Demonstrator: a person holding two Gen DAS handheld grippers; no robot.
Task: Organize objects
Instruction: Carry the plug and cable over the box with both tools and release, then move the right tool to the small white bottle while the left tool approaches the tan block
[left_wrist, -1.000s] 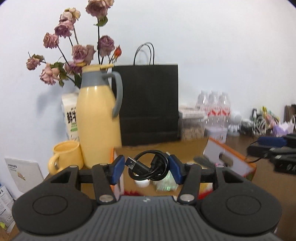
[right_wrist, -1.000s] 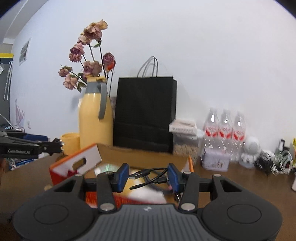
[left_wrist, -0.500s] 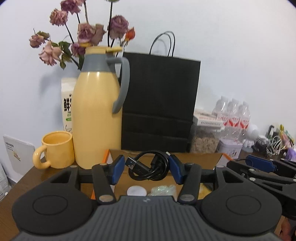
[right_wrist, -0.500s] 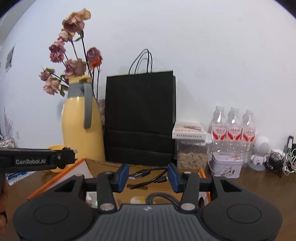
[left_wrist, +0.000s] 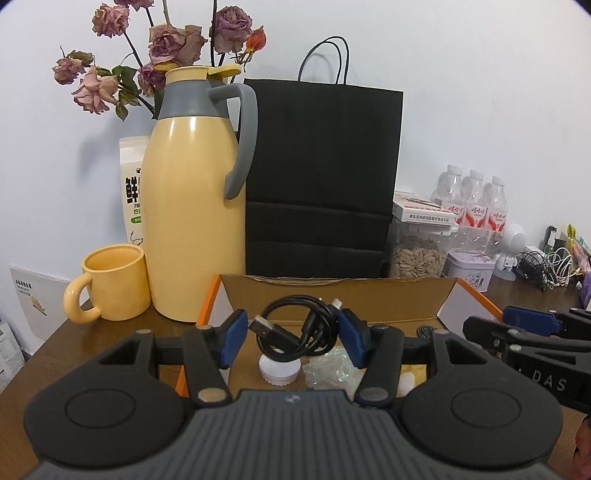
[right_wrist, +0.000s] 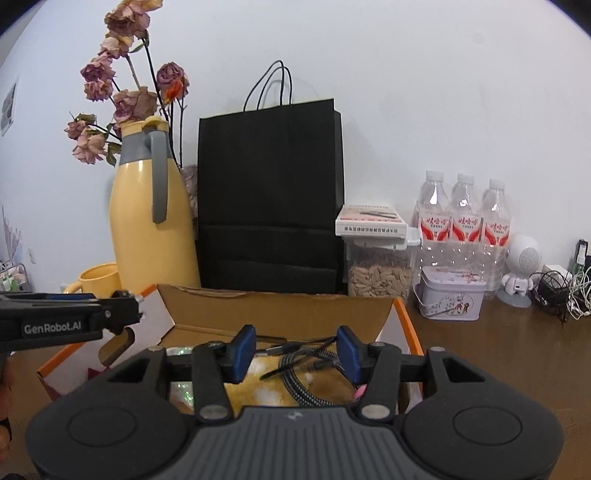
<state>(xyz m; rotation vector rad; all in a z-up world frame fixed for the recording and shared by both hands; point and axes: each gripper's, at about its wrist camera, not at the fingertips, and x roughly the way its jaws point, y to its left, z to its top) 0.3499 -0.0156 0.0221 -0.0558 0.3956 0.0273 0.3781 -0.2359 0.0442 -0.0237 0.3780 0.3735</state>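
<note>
White wall, brown wooden surface (right_wrist: 480, 354). Black paper bag (left_wrist: 321, 177), yellow thermos (left_wrist: 192, 206), open cardboard box (left_wrist: 332, 299). Left hand-held gripper (left_wrist: 291, 341): jaws just widened, coiled USB cable (left_wrist: 295, 332) between. Right hand-held gripper (right_wrist: 295, 350) just opened, empty over box.

Left wrist view: close over open cardboard box (left_wrist: 332, 295), facing wall. Right wrist view: same box (right_wrist: 277, 306), from further right. Shared: black paper bag (left_wrist: 321, 177), yellow jug (right_wrist: 155, 221).
</note>
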